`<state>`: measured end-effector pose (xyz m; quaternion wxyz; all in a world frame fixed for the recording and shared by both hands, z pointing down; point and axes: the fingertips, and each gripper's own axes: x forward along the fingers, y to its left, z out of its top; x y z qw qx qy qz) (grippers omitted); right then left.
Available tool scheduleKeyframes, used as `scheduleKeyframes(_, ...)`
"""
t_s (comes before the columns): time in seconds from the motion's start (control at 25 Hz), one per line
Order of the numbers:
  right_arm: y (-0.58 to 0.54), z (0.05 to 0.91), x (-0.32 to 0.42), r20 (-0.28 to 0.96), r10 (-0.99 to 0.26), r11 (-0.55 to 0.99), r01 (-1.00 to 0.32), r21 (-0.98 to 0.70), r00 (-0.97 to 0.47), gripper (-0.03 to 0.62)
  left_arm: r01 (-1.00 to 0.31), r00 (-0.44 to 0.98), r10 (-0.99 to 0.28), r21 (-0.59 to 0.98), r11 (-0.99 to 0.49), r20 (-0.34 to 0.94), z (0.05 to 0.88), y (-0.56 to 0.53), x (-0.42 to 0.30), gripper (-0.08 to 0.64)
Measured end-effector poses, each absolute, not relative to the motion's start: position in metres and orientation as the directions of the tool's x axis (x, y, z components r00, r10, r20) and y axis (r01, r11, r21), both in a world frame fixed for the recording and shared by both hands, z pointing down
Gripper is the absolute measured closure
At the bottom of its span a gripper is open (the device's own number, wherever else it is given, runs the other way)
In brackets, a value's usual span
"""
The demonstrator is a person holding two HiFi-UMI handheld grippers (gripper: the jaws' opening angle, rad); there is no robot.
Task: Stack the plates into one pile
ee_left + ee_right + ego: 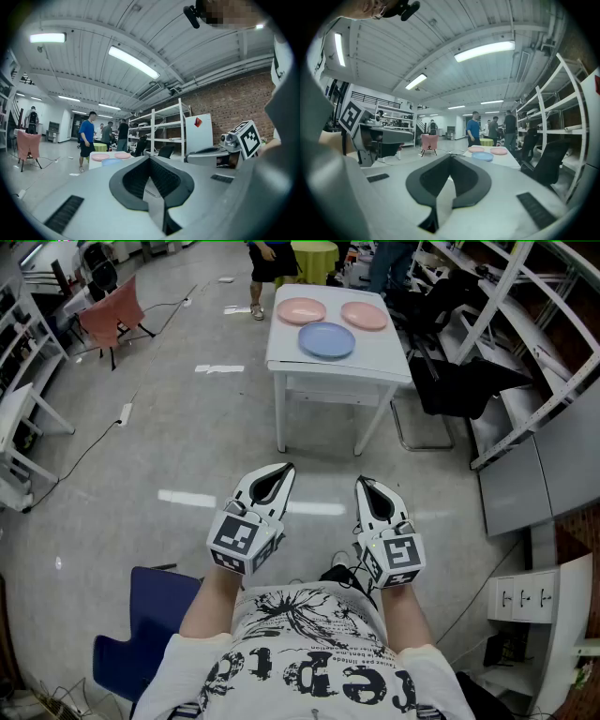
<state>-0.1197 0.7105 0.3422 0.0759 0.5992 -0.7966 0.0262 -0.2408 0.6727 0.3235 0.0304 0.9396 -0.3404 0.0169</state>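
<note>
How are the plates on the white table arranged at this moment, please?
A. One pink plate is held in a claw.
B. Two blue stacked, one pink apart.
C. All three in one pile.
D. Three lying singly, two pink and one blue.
D: one pink plate, the other pink plate and the blue plate each lie flat on the white table, none on top of another.

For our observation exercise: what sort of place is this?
Probably a workshop or lab: white metal shelving beside a brick wall, strip lights overhead, and a power strip lying on the floor.
</note>
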Motion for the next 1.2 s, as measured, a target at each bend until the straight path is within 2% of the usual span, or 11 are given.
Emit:
scheduleKeyframes(0.8, 0.693, 0.356, -0.119, 0.164, -0.951, 0.268, -0.963, 0.009, -0.263, 0.586, -0.643, 0.765, -0.639, 0.038, -0.765, 0.074, 0.336, 0.655, -0.241, 0.546)
scheduleKeyframes(1.2, 0.631, 0.384, -0.093, 0.204, -0.925, 0.327, -0.945, -0.006, -0.321, 0.586, -0.683, 0.73, -0.677, 0.053, -0.729, 0.097, 0.36, 0.599, -0.214, 0.546)
